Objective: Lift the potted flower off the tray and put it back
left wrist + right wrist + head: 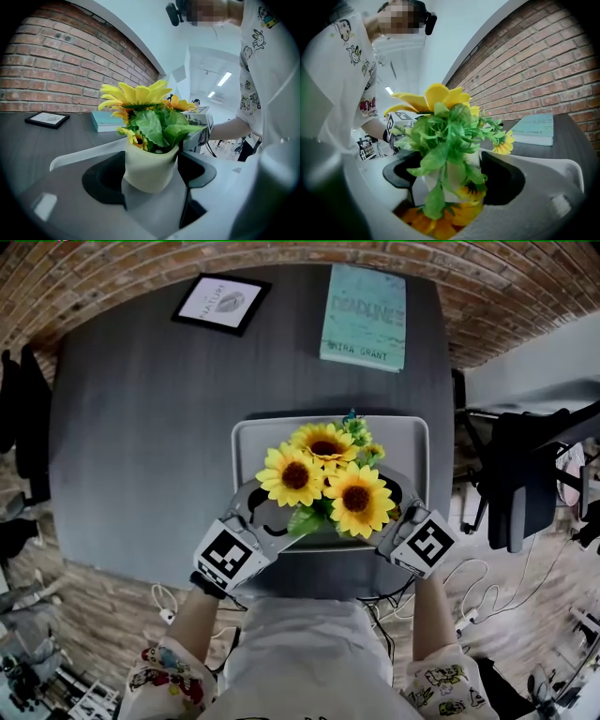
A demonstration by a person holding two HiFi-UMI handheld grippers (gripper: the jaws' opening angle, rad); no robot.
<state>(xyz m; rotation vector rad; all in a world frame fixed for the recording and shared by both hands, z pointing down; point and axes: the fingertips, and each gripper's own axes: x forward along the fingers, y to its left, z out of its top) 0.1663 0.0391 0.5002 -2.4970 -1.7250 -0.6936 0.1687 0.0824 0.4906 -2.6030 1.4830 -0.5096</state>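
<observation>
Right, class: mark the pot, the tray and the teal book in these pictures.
pot [149, 171], left gripper view, on its cream front wall.
tray [251, 439], head view, on its bare far-left corner.
teal book [364, 315], head view, on the middle of its cover.

Me | my white shirt [309, 652], cartoon prints on its short sleeves [169, 676] | just ahead of shirt: left gripper [270, 509], right gripper [394, 509], pale grey shells, black jaw linings, black-and-white marker cubes [228, 557]

Head view: blooms [323, 474] hide the pot [150, 168] and both grippers' jaws, so pot base vs tray [246, 442] can't be judged. Between the right gripper [450, 174] jaws, leaves [440, 136] cover most of the pot (only a white strip shows). Framed picture [47, 119] beyond the left gripper [151, 173]: print too small to read.
</observation>
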